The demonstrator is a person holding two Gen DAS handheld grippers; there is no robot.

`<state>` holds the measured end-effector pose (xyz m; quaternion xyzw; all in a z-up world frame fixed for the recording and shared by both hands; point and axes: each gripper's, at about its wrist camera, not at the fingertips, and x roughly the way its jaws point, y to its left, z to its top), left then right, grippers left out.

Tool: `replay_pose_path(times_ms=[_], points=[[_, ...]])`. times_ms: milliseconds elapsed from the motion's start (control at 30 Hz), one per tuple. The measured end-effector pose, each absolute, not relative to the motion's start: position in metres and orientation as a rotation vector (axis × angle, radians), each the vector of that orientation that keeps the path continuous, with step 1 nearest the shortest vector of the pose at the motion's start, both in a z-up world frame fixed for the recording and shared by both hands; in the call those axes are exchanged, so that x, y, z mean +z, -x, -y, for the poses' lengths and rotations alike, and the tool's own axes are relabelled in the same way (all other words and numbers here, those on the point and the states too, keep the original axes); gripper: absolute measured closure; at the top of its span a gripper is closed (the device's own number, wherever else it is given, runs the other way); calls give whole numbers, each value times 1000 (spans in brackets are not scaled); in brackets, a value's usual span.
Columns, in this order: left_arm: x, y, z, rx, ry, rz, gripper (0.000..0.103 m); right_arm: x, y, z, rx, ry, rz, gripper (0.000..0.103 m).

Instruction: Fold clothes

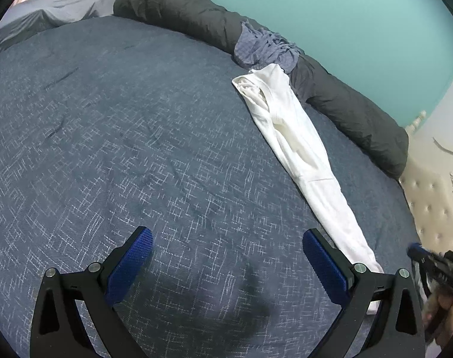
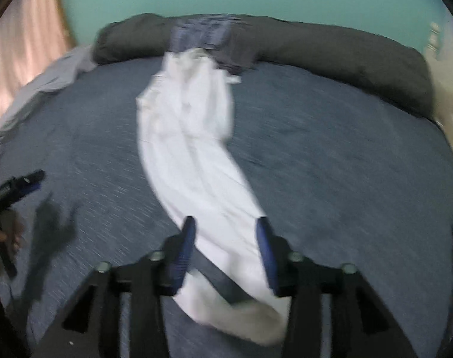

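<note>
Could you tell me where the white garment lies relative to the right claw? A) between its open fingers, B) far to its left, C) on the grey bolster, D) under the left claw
A: the white garment runs between the right claw's spread fingers.

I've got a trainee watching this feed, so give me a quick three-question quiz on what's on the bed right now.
1. True or false: the left gripper is clamped on the white garment.
2. Multiple choice: where does the blue checked cloth lie? A) on the dark rolled blanket by the wall, B) in the middle of the bedspread, C) between the left gripper's fingers.
3. Fill in: the right gripper has its open jaws either side of the near end of the ______.

Key: 1 false, its jaws are wide open over bare bedspread; 2 A; 3 white garment.
</note>
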<state>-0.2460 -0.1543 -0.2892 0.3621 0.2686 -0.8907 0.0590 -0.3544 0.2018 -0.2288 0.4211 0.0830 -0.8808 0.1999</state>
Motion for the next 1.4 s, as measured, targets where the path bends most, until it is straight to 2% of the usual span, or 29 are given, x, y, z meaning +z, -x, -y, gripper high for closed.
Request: replay_pose_path(times_ms=[100, 233, 600, 633, 667, 733, 767, 833, 900, 1133, 1400], points=[[-290, 246, 154, -2698, -1098, -811, 0, -239, 380, -148, -2382, -1117, -284, 57], [-291, 247, 152, -2702, -1105, -803, 0, -260, 420, -94, -2316, -1112, -322, 47], [-302, 248, 163, -2667, -1124, -832, 0, -303, 480, -30, -2290, -1149, -368, 47], [-302, 248, 163, -2665, -1124, -835, 0, -305, 481, -31, -2288, -1156, -352, 52], [-302, 248, 164, -2663, -1124, -838, 0, -306, 483, -32, -2286, -1163, -336, 67], [-302, 248, 165, -2661, -1120, -850, 0, -309, 485, -34, -2281, -1176, -305, 78], [-302, 248, 166, -2659, -1119, -857, 0, -311, 486, -35, -2279, -1183, -289, 90], [-302, 248, 166, -2657, -1118, -865, 0, -313, 489, -37, -2274, -1196, -257, 96], [-301, 247, 166, -2660, -1120, -862, 0, -313, 487, -41, -2263, -1199, -226, 97], [-292, 245, 165, -2675, -1093, -867, 0, -260, 408, -88, -2133, -1064, -127, 98], [-287, 245, 155, -2697, -1103, -849, 0, -235, 317, -179, -2087, -1072, -138, 98]])
